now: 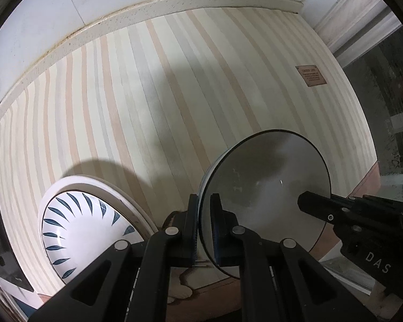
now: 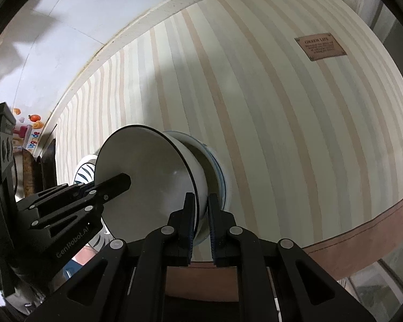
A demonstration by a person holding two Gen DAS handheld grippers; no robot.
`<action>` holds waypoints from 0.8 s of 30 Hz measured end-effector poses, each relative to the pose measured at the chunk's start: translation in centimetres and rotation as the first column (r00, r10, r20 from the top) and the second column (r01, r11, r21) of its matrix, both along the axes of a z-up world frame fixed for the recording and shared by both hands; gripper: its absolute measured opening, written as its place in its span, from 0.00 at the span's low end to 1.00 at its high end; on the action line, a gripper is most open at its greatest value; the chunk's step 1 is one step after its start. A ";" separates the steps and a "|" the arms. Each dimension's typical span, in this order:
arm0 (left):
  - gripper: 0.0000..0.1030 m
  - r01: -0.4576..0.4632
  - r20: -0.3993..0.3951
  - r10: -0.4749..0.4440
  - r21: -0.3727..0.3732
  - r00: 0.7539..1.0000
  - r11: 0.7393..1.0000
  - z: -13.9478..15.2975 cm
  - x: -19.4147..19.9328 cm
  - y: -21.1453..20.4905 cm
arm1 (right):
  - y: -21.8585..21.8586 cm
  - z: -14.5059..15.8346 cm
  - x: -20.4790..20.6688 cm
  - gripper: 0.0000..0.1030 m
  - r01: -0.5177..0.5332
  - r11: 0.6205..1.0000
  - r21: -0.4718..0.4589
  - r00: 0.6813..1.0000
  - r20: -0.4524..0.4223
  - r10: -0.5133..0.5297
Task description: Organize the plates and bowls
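A white bowl with a dark rim [image 1: 268,166] [image 2: 147,161] is held tilted over the striped mat by both grippers. My left gripper [image 1: 204,197] is shut on its near rim, one finger inside and one outside. My right gripper [image 2: 201,196] is shut on the opposite rim; in the left wrist view it shows as a black tip [image 1: 309,204] at the bowl's far side. The left gripper [image 2: 121,183] reaches into the bowl in the right wrist view. Right under it is a second bowl with blue rim lines [image 2: 219,169]. A white dish with blue leaf marks [image 1: 80,228] [image 2: 84,171] lies on a larger white plate [image 1: 137,209] beside them.
The striped mat [image 1: 161,107] has a brown border [image 2: 362,228] and a brown label [image 1: 310,75] [image 2: 319,46]. A pale raised ledge [image 1: 174,5] and wall run along its far edge. A colourful package [image 2: 32,131] and dark items [image 1: 2,228] stand at the left.
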State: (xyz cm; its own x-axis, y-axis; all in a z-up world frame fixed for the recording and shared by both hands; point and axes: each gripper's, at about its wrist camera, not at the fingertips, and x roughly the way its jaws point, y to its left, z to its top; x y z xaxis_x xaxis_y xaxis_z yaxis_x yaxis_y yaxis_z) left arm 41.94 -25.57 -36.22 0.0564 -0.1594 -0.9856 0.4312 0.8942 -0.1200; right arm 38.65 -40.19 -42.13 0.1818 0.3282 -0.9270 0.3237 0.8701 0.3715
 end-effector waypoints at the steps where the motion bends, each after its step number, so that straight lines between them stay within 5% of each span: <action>1: 0.07 0.001 0.000 -0.001 0.002 1.000 1.000 0.0 0.0 0.0 | -0.1 0.0 0.0 0.11 0.005 1.000 0.001 1.000 0.000 -0.005; 24: 0.08 -0.009 -0.023 0.009 0.006 1.000 1.000 0.9 0.0 0.5 | -0.2 1.0 0.5 0.16 0.010 1.000 -0.028 1.000 -0.023 -0.011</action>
